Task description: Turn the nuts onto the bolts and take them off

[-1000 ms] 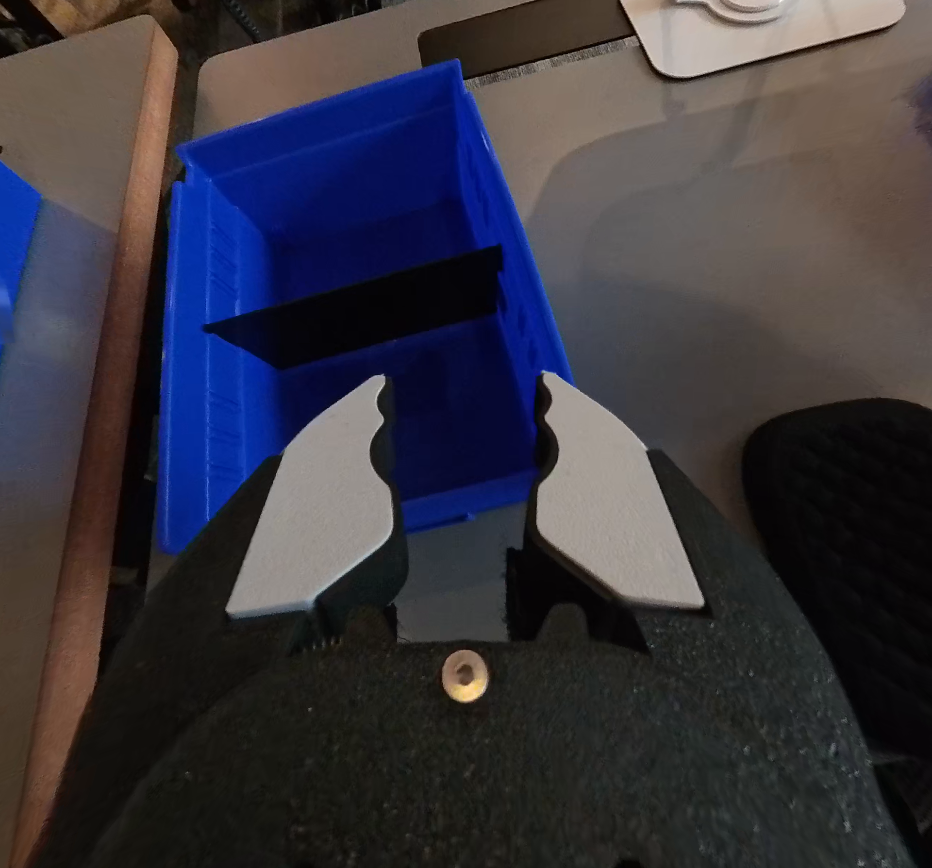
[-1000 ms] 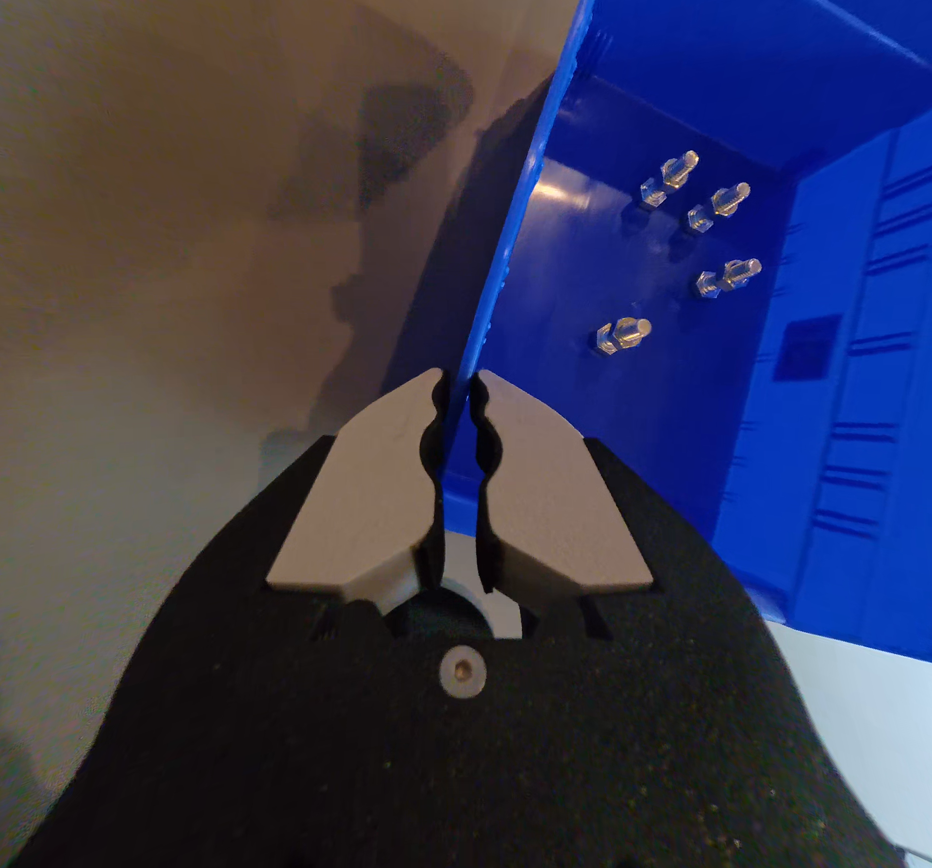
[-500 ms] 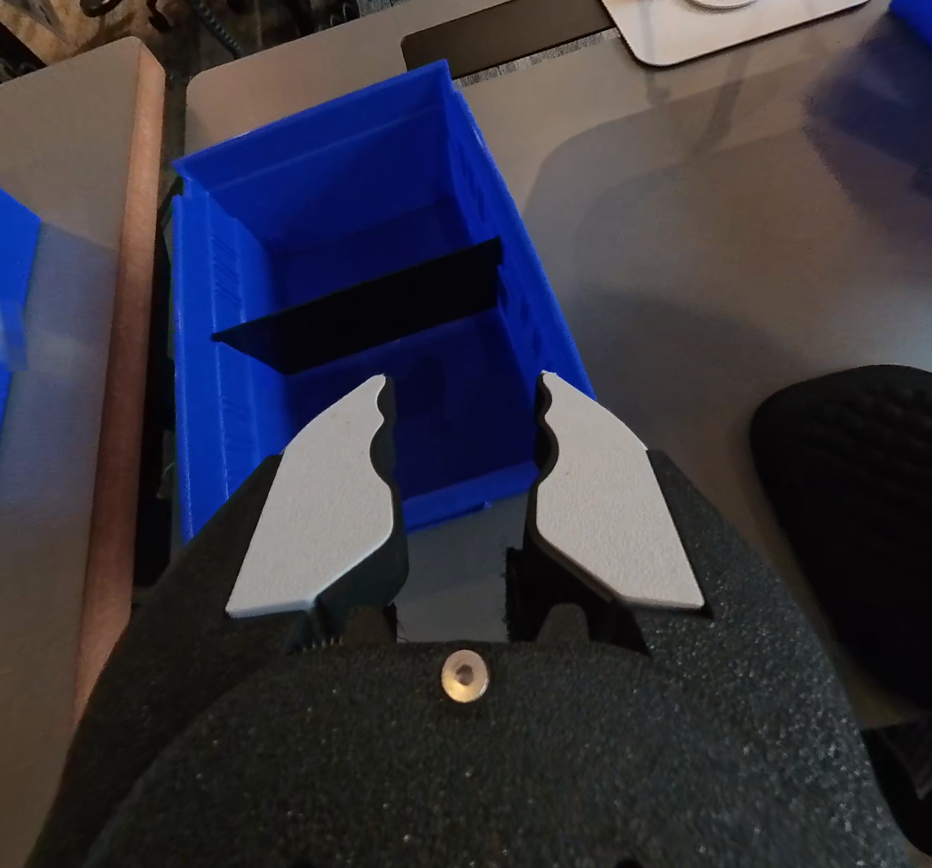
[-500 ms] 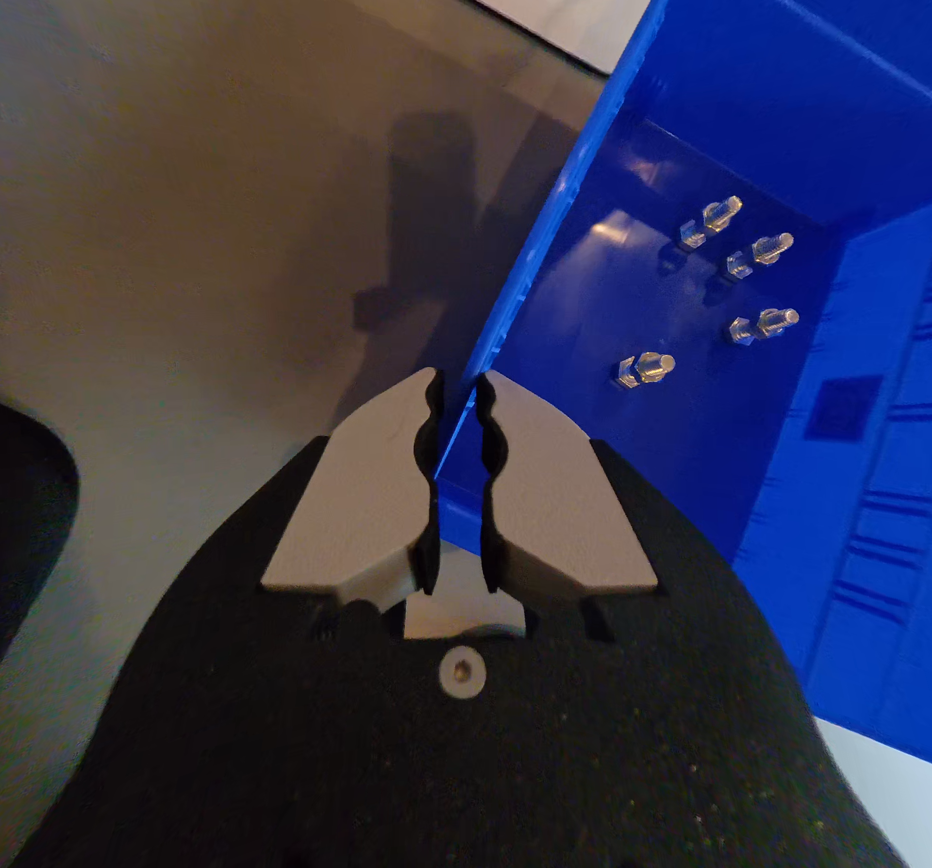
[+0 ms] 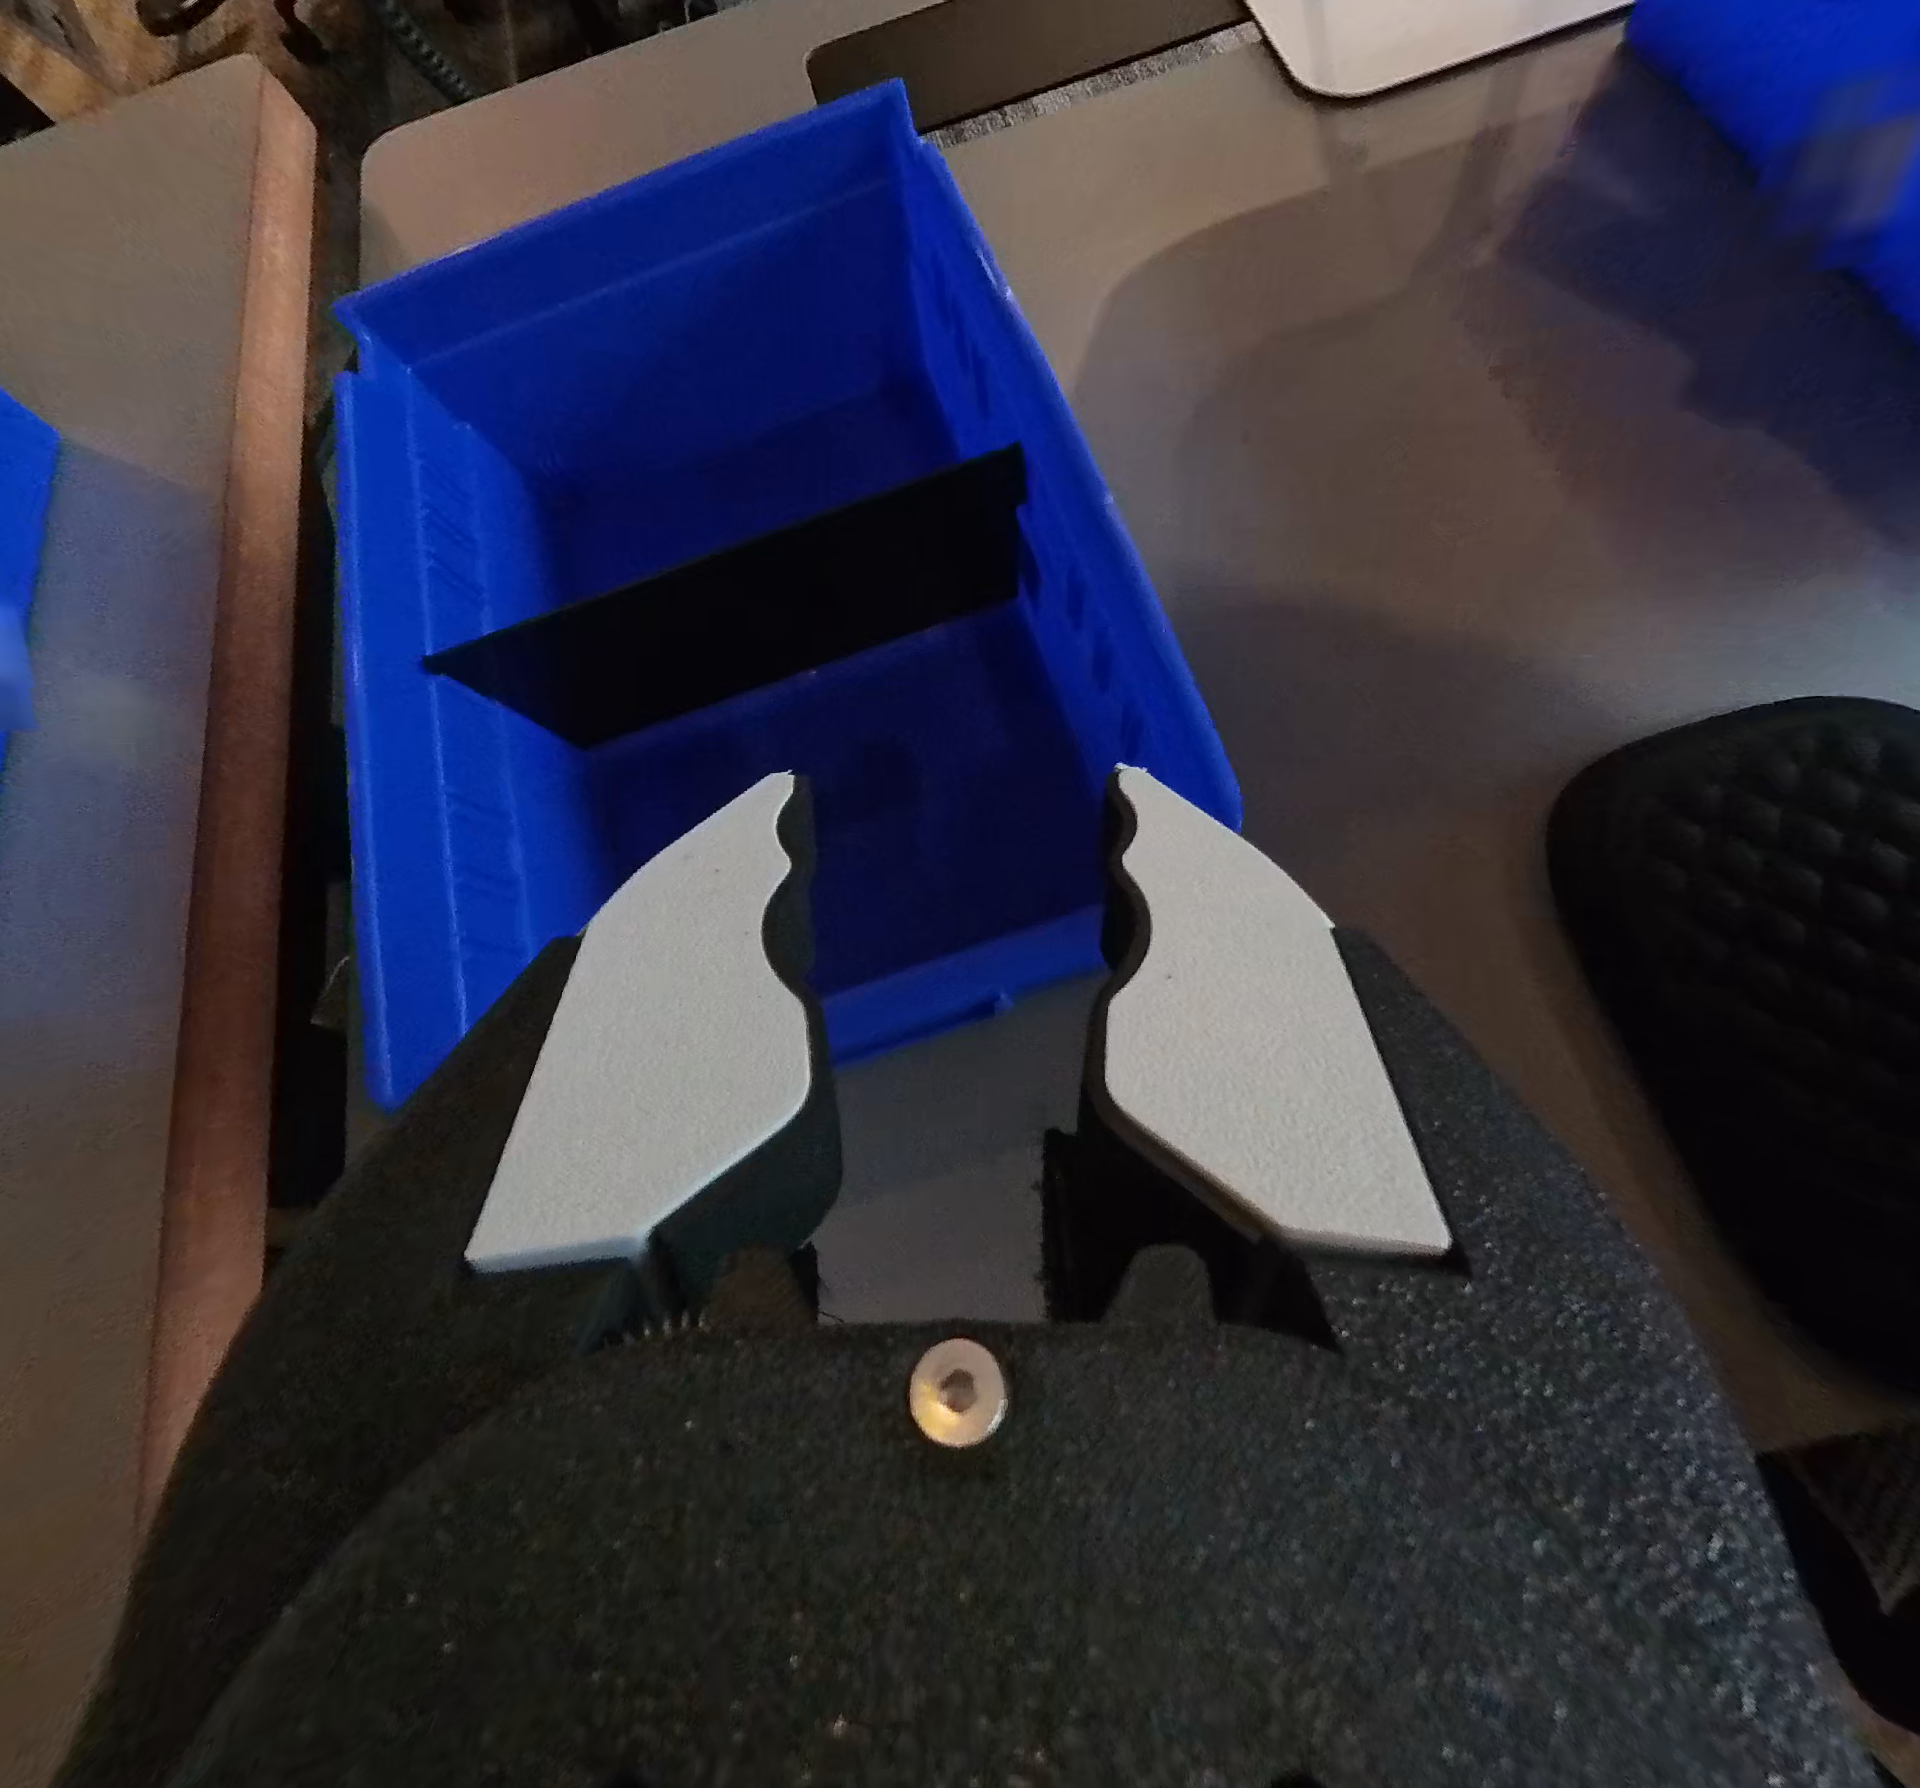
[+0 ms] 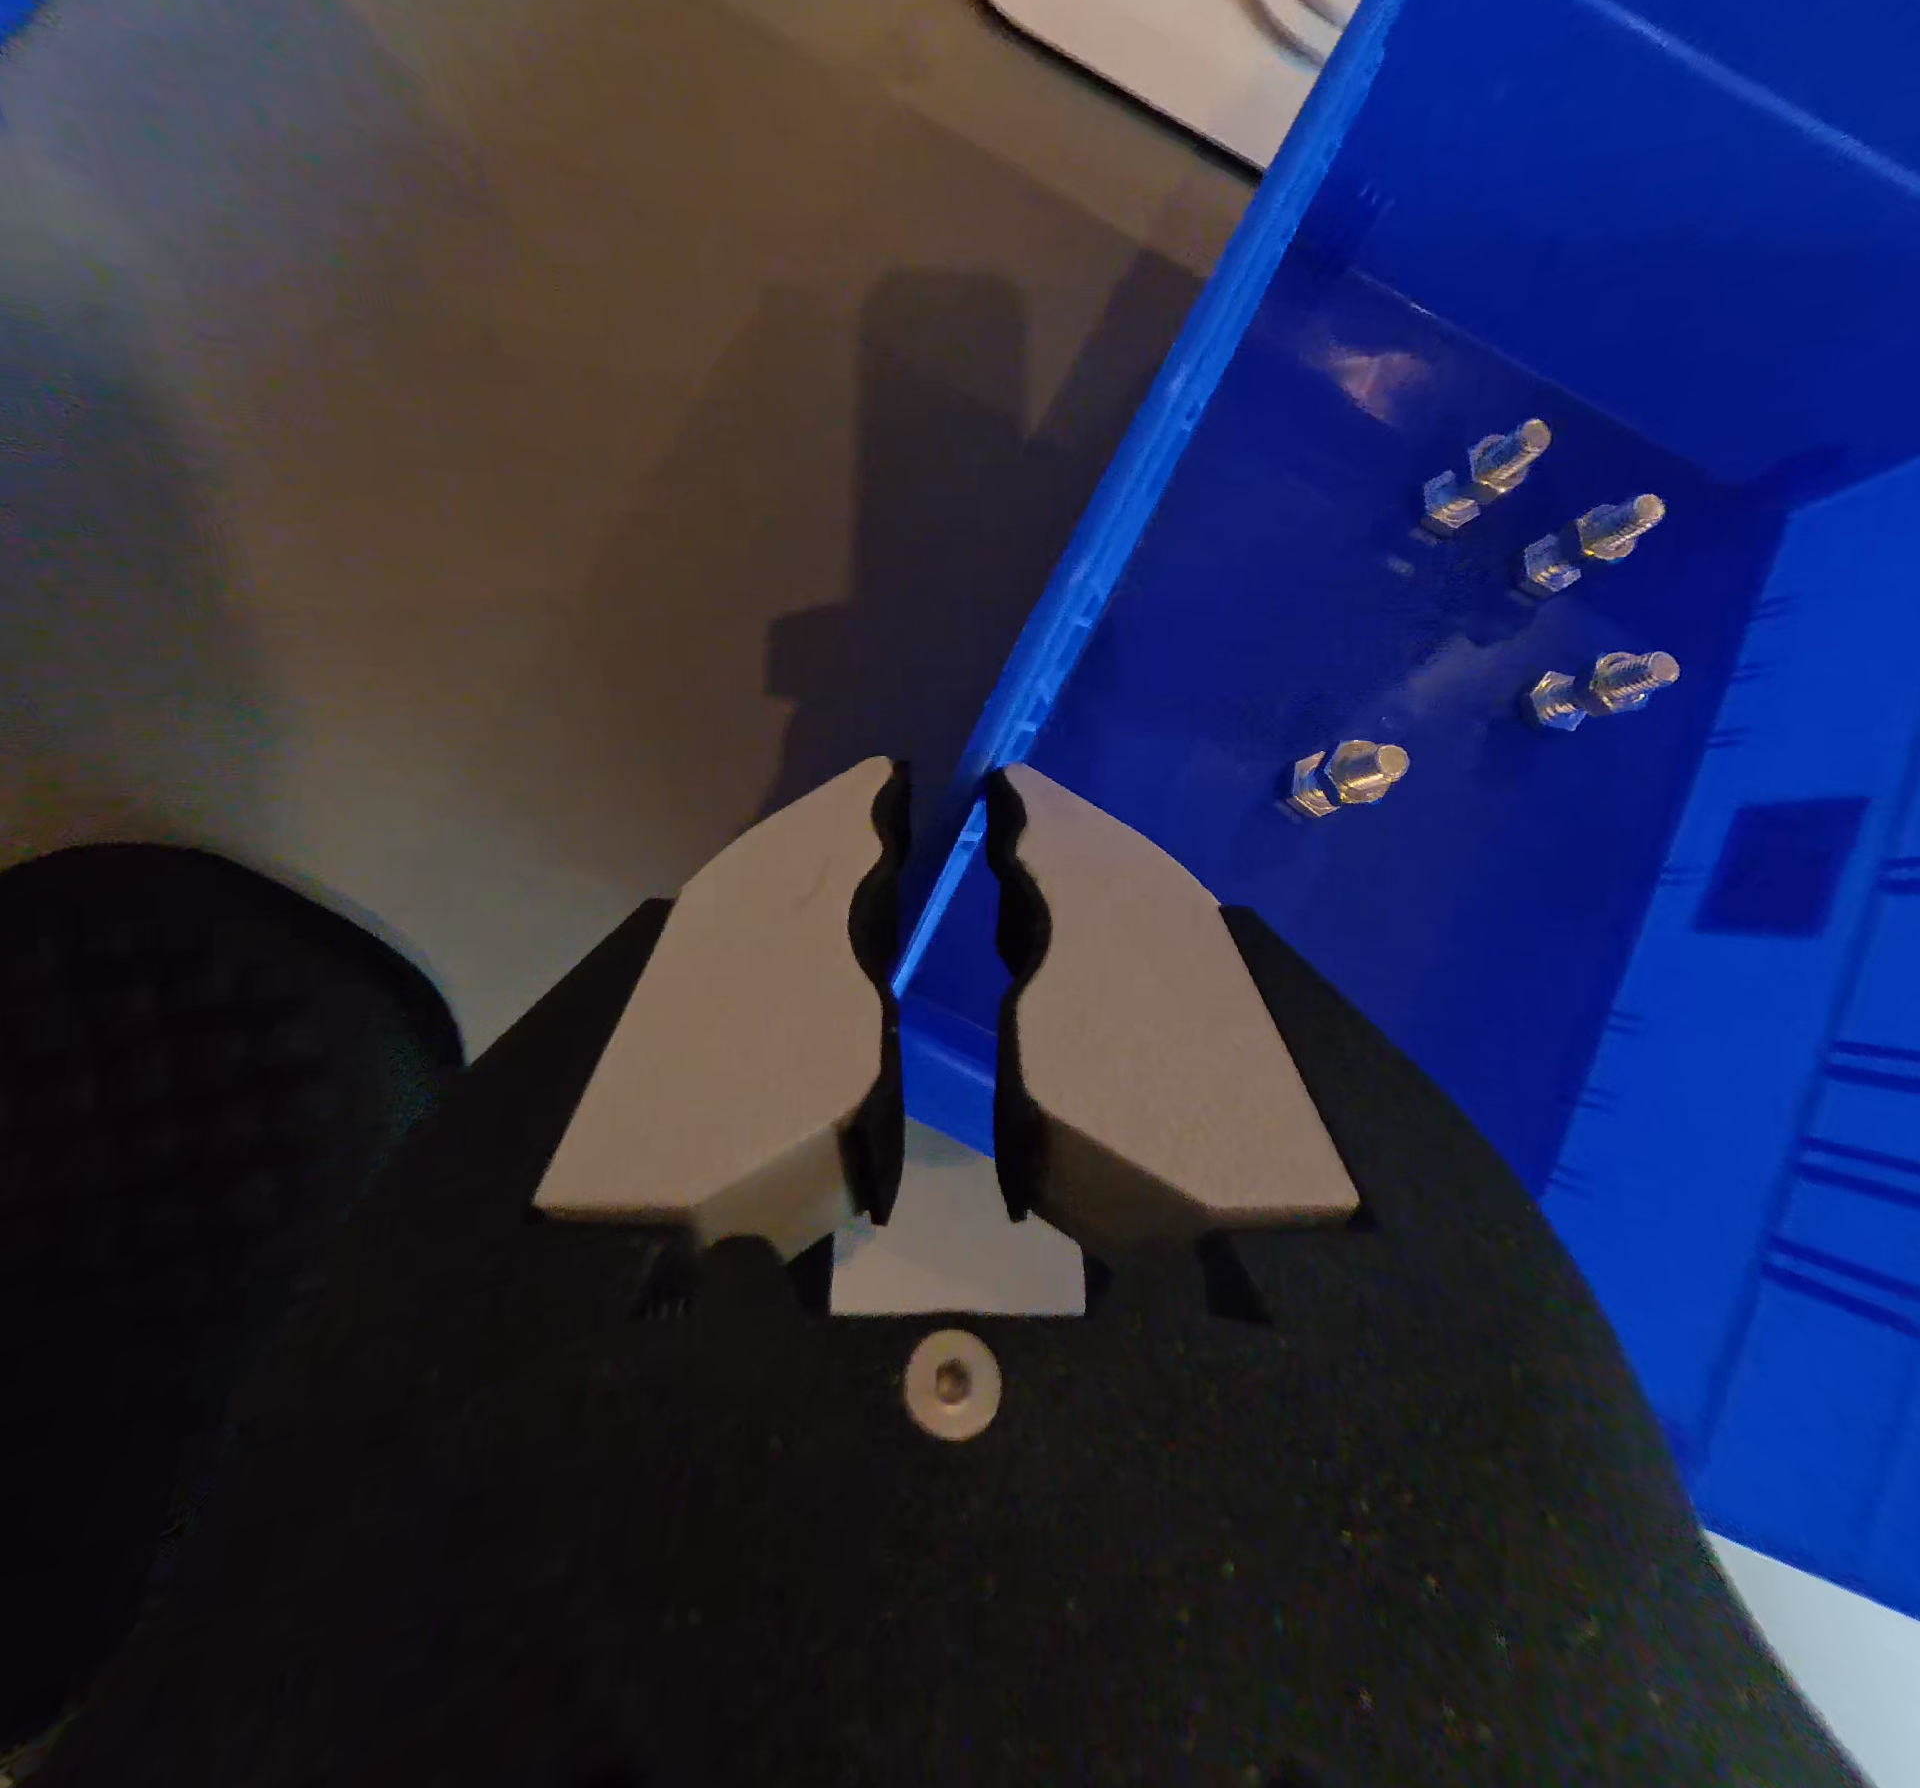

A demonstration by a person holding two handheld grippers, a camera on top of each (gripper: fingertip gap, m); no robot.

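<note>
Left wrist view: left gripper [image 5: 956, 808] hangs over the near end of a blue bin [image 5: 416, 699], fingers [image 5: 675, 1011] spread wide, nothing between them. A black divider [image 5: 748, 606] splits the bin into two compartments; no nuts or bolts visible in either. Bin sits on the grey surface [image 5: 1351, 491]. White stand base [image 5: 1403, 3] at far edge; black mesh pad [image 5: 1766, 959] to the right.

Right wrist view: right gripper [image 6: 943, 782] has its fingers [image 6: 748, 1011] nearly together, pinching the thin side wall of a second blue bin [image 6: 1143, 533] near its corner. On that bin's floor lie four clear bolts [image 6: 1351, 782], each with a nut on it, loosely grouped and apart from the fingers.
</note>
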